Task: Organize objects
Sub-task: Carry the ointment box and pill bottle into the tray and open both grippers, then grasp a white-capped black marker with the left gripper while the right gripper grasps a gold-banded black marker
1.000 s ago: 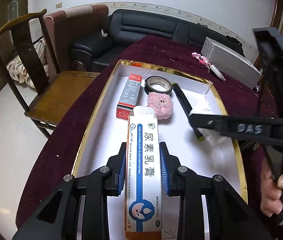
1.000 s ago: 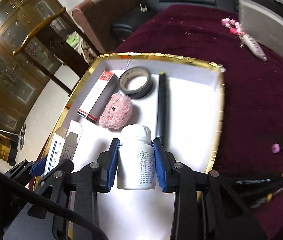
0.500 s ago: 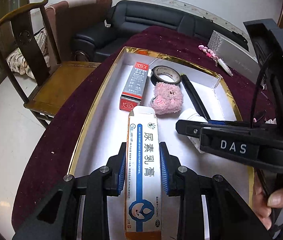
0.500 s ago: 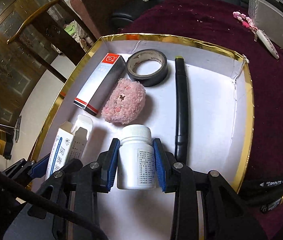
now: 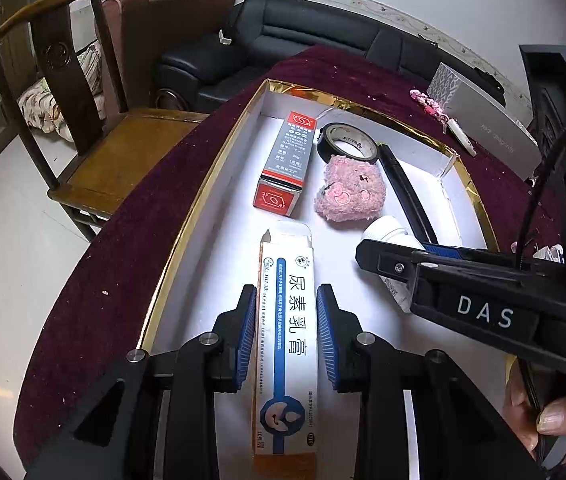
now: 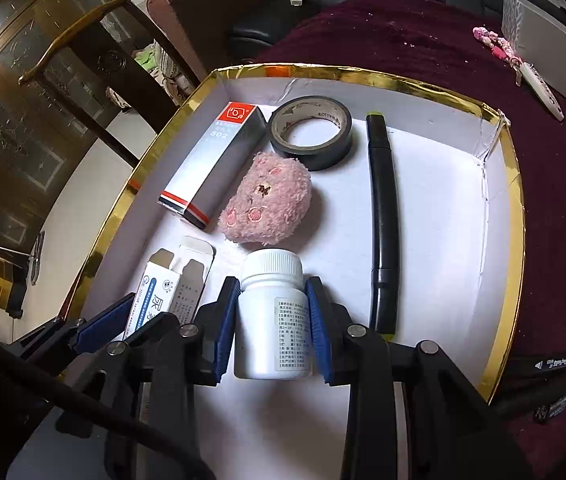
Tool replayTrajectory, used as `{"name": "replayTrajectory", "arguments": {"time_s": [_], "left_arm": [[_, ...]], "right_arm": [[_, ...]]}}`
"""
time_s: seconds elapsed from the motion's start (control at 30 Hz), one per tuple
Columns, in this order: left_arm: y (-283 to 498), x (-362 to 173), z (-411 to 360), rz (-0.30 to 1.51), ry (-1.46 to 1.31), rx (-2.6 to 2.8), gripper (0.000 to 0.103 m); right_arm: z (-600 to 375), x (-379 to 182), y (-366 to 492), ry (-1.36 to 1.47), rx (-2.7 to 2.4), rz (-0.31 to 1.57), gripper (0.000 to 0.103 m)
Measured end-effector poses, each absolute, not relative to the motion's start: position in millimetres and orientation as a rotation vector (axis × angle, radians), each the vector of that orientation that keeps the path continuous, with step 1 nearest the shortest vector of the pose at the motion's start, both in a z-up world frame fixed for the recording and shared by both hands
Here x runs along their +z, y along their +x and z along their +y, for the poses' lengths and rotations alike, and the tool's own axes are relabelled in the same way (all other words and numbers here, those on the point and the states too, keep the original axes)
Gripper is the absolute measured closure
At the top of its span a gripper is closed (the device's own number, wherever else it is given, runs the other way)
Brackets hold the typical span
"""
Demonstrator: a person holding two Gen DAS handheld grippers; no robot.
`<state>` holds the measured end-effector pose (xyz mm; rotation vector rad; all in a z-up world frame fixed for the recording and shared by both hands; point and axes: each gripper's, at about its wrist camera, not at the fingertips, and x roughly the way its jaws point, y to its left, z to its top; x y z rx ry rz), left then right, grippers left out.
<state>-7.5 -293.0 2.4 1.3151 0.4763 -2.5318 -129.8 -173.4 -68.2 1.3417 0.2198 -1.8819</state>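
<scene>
A white tray with a gold rim (image 5: 219, 172) (image 6: 517, 184) lies on the maroon table. My left gripper (image 5: 286, 340) is shut on a long white ointment box (image 5: 287, 328) with blue lettering, held over the tray's near left part. My right gripper (image 6: 271, 320) is shut on a white pill bottle (image 6: 272, 312), just in front of the pink plush toy (image 6: 267, 200). In the left wrist view the right gripper (image 5: 367, 250) crosses from the right, with the bottle's cap (image 5: 385, 230) showing past it. The ointment box (image 6: 163, 292) also shows at the right view's lower left.
In the tray lie a grey and red glue box (image 5: 287, 160) (image 6: 219, 152), a roll of black tape (image 5: 347, 144) (image 6: 311, 130) and a black marker (image 5: 407, 192) (image 6: 383, 216). On the cloth are a pink charm (image 6: 499, 46), a grey box (image 5: 483, 120) and pens (image 6: 559, 364). A wooden chair (image 5: 83, 128) stands left.
The right gripper has carried the bottle further in over the tray, nearer the plush toy and the left gripper. The left gripper keeps the ointment box nearly still.
</scene>
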Motion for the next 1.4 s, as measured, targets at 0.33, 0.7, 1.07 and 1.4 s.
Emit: {"name": "replayTrajectory", "arguments": {"time_s": [0.33, 0.7, 1.07, 1.4], "left_arm": [[-5, 9, -290, 0.479, 1.308, -2.559, 0.067], [11, 49, -262, 0.343, 1.167, -2.666, 0.051], [-51, 60, -121, -0.116, 1.341, -2.945, 0.051], [-151, 18, -84, 0.018, 1.736, -2.758, 0.051]], "right_arm": [[-176, -64, -126, 1.338, -1.847, 0.193, 0.071], [-118, -21, -120, 1.201, -1.872, 0.0, 0.063], [89, -8, -158, 1.131, -2.166, -0.22, 0.053], [171, -51, -201, 1.214, -2.196, -0.509, 0.054]]}}
